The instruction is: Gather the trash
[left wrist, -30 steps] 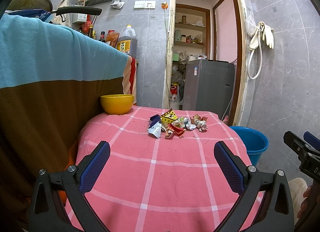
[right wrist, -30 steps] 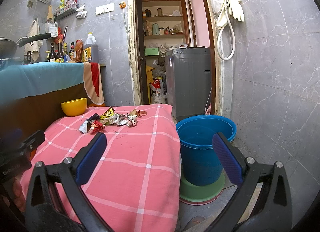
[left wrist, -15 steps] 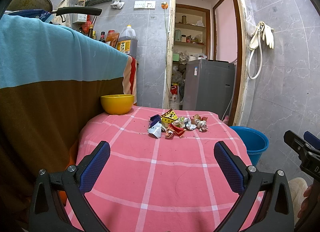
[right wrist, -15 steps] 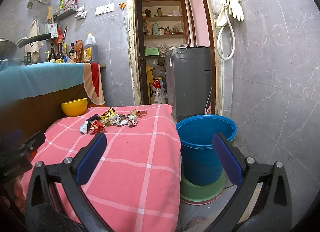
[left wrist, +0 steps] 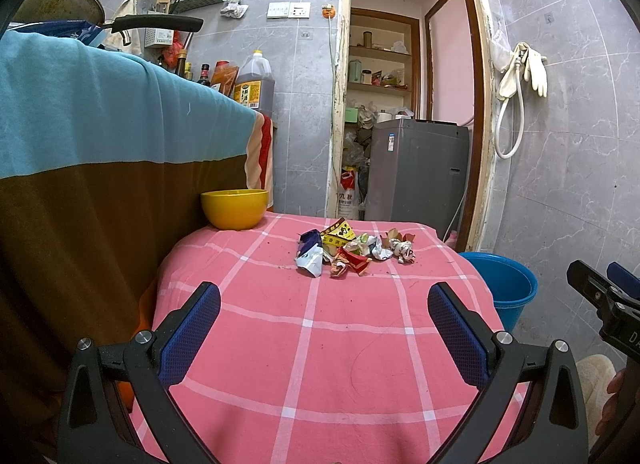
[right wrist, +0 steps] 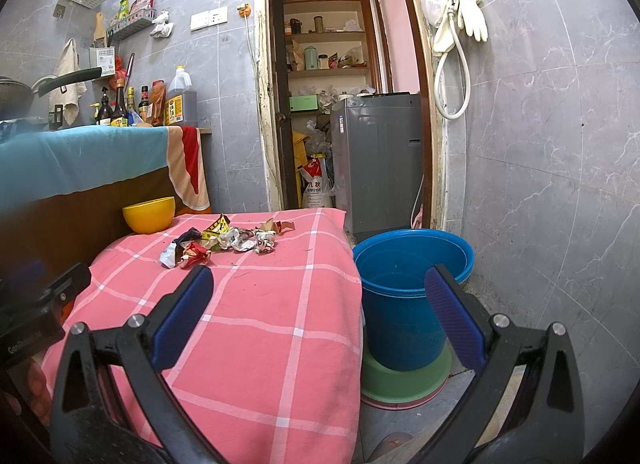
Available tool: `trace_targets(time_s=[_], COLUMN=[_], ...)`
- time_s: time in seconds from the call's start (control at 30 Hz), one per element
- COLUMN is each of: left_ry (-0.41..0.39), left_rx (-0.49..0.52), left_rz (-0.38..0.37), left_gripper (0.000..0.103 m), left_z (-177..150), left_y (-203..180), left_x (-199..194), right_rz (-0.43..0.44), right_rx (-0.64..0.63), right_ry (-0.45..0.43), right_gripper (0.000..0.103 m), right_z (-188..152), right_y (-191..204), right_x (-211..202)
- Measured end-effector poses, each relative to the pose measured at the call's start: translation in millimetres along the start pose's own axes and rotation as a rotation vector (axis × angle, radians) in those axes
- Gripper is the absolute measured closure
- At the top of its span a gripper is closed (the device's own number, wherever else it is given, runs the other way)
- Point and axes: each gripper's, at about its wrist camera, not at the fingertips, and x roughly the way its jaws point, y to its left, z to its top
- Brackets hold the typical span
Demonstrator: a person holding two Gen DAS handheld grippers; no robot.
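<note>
A heap of crumpled wrappers (left wrist: 352, 250) (right wrist: 224, 242) lies near the far end of a table draped in pink checked cloth (left wrist: 320, 344) (right wrist: 260, 324). A blue bucket (right wrist: 408, 296) (left wrist: 506, 284) stands on the floor to the table's right, stacked in green and pink basins. My left gripper (left wrist: 324, 328) hovers open over the near half of the table, well short of the wrappers. My right gripper (right wrist: 320, 312) is open too, spanning the table's right edge and the bucket. Nothing sits between either pair of fingers.
A yellow bowl (left wrist: 234, 209) (right wrist: 149, 214) rests at the table's far left corner, by a counter hung with a teal and brown cloth (left wrist: 100, 144). Behind the table, a doorway shows a grey washing machine (left wrist: 416, 172). Grey tiled wall (right wrist: 540, 164) closes the right side.
</note>
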Motion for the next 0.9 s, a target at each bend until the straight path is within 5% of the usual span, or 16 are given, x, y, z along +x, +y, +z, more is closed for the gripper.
trace_targets(time_s=[0.9], left_ry=[-0.002], left_rx=[-0.002], left_rz=[0.017], left_gripper=[0.001], left_z=[15.9], left_y=[9.3], left_x=[12.4], right_rz=[0.020], right_rx=[-0.008], right_ry=[-0.019], right_gripper=[0.000], right_z=[10.5], right_y=[8.0], right_x=[21.1])
